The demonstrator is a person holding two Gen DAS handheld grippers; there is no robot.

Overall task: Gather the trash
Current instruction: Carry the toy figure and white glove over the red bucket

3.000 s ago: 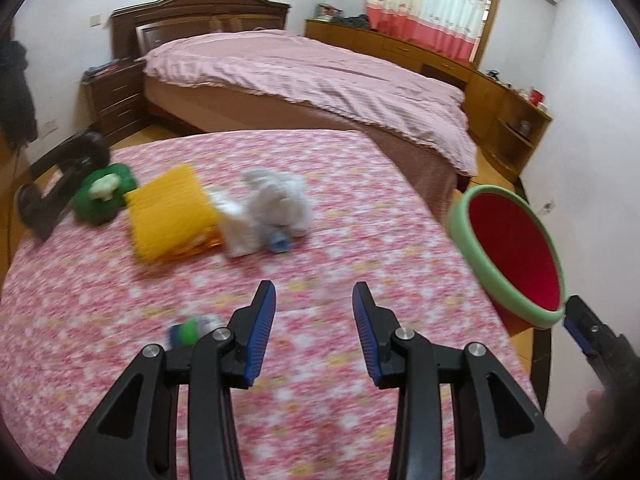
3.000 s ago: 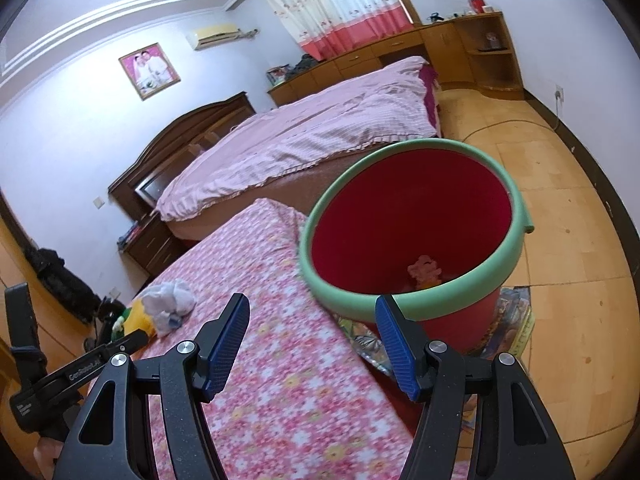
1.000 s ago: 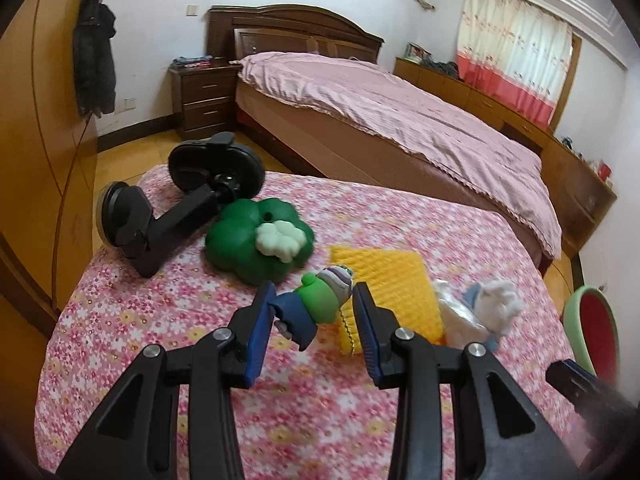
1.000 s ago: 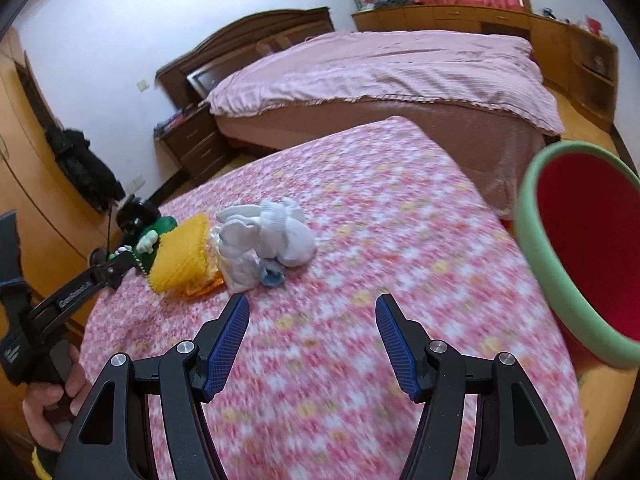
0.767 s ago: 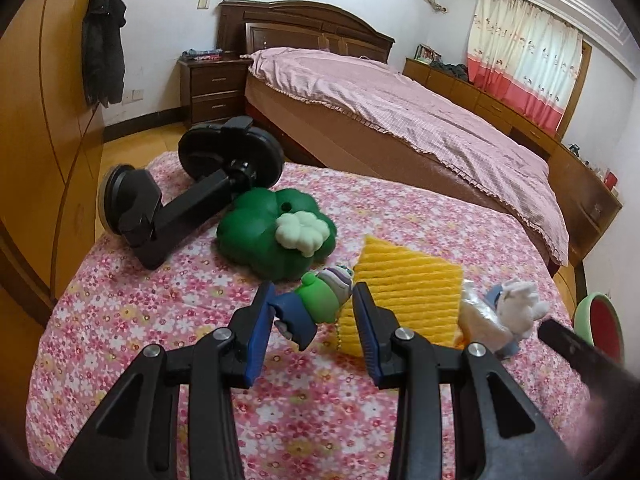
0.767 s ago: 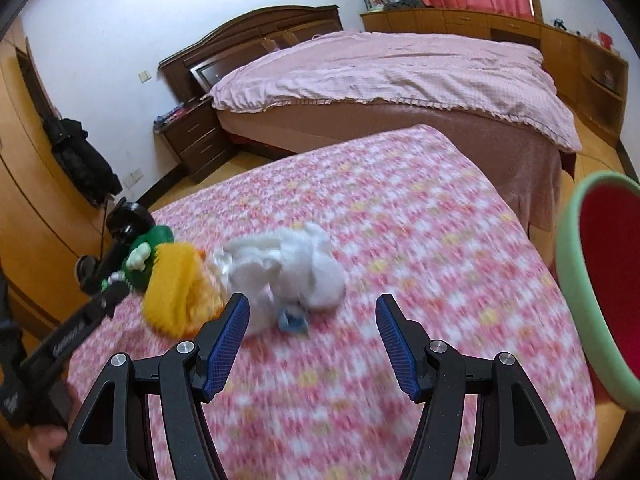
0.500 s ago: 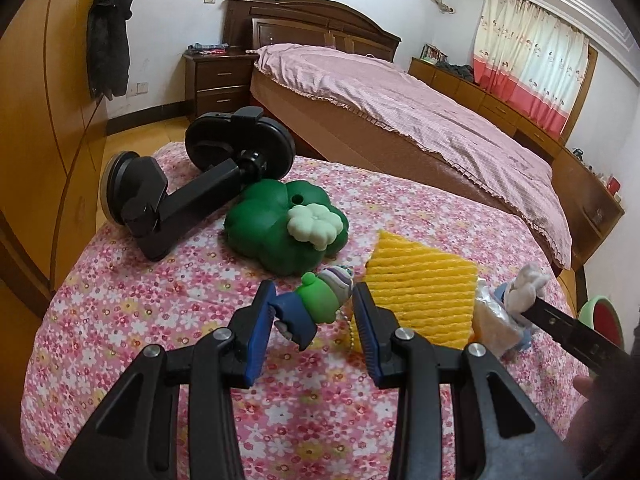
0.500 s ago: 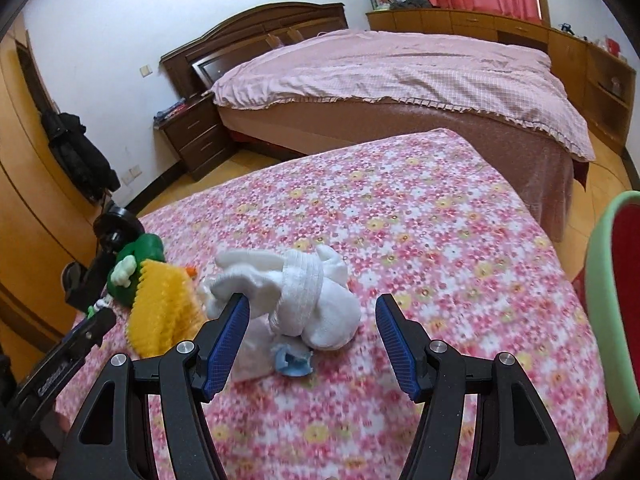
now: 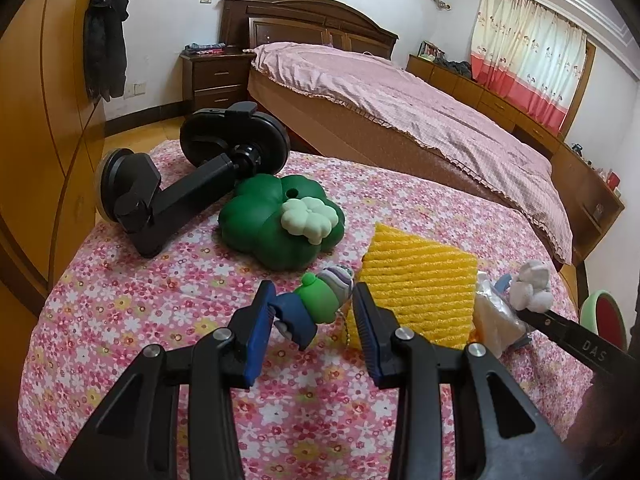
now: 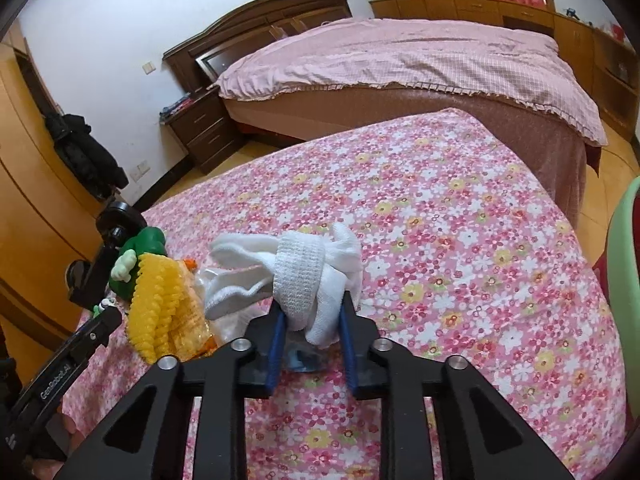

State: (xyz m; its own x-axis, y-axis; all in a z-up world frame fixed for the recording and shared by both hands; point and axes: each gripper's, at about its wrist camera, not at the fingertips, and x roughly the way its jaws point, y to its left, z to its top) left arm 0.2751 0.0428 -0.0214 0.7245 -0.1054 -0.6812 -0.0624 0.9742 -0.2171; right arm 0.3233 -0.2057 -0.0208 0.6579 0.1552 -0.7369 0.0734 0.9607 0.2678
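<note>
The right gripper (image 10: 310,336) is closing its 2 blue jaws on a white cloth bundle (image 10: 308,276) wrapped with a gauze band, which lies on the flowered tablecloth (image 10: 460,248); the pads press its lower end from both sides. Just left of the bundle sit a crumpled clear wrapper (image 10: 224,280), a yellow ridged sponge (image 10: 160,304) and a green toy (image 10: 138,256), with the left gripper (image 10: 80,344) reaching in from the lower left corner. A green-rimmed bin (image 10: 622,248) shows at the right edge, and a bed (image 10: 400,56) with a pink cover stands behind.
</note>
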